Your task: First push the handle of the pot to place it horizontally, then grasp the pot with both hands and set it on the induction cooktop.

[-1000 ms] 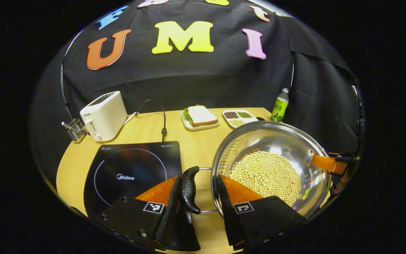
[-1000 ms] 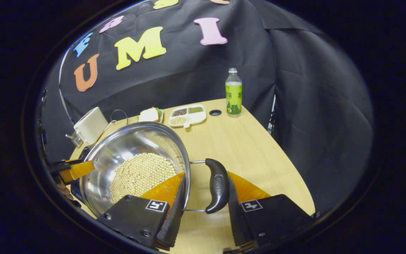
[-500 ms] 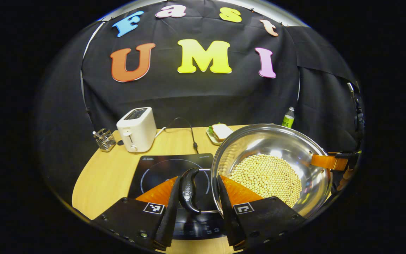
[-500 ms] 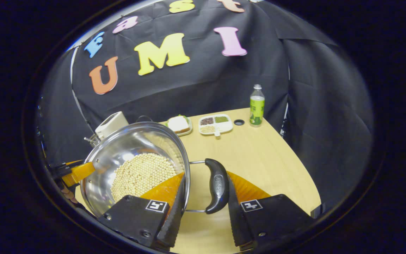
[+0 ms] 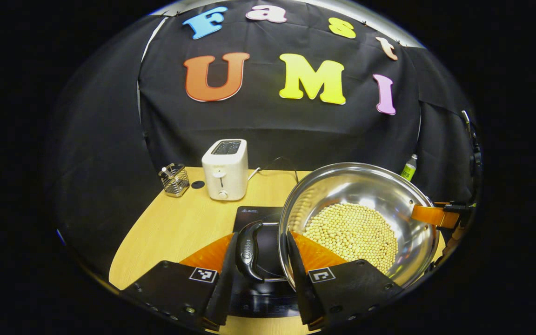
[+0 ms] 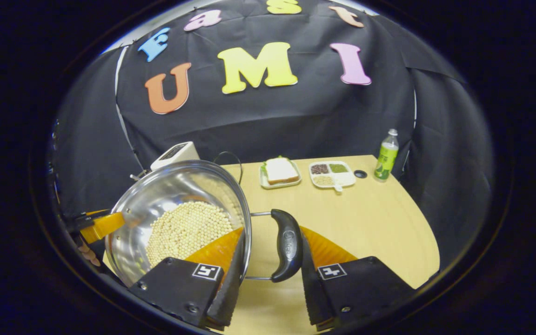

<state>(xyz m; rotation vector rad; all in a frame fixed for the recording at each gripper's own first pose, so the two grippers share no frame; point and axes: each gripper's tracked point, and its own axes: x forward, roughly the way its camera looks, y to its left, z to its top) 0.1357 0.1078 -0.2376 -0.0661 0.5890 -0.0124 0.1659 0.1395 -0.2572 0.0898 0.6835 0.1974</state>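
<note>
Item: pot (image 5: 361, 223) of beans, airborne, partly over induction cooktop (image 5: 258, 218). My left tongs (image 5: 257, 272) clamp its left handle (image 5: 248, 250); right tongs (image 6: 270, 274) clamp the right handle (image 6: 286, 244). Advice: keep level, centre, lower both sides evenly.

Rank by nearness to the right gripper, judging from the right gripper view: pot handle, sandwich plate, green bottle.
1. pot handle, between the right gripper fingers.
2. sandwich plate, mid-table, straight ahead.
3. green bottle, far right table edge, by the wall.
</note>
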